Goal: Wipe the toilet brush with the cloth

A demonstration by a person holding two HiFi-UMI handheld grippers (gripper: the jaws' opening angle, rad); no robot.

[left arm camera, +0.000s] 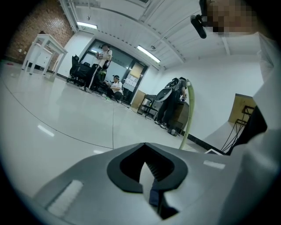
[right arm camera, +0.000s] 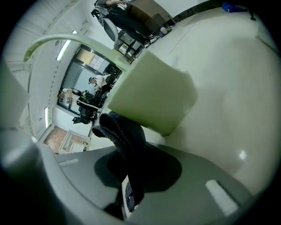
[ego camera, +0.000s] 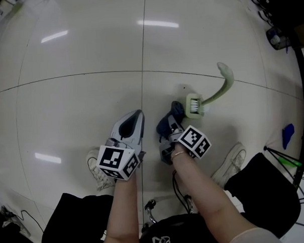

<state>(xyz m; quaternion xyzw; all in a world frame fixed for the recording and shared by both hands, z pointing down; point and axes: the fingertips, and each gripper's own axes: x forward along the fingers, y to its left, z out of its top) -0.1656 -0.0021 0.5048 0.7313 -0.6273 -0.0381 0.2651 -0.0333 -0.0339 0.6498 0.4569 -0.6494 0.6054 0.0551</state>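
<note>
The pale green plastic toilet brush (ego camera: 194,105) with its curved handle lies on the glossy pale tiled floor (ego camera: 80,96), its square head touching a dark blue cloth (ego camera: 168,124) on its left. The right hand-held gripper (ego camera: 171,133) pinches that cloth. Just left of it, the left hand-held gripper (ego camera: 137,115) has its jaws closed on nothing.

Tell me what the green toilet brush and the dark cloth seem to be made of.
The toilet brush looks like moulded plastic: pale green, smooth, matt, with a thin curved handle and white bristles. The cloth seems a soft fabric, dark blue, folding limply; exact fibre unclear.
</note>
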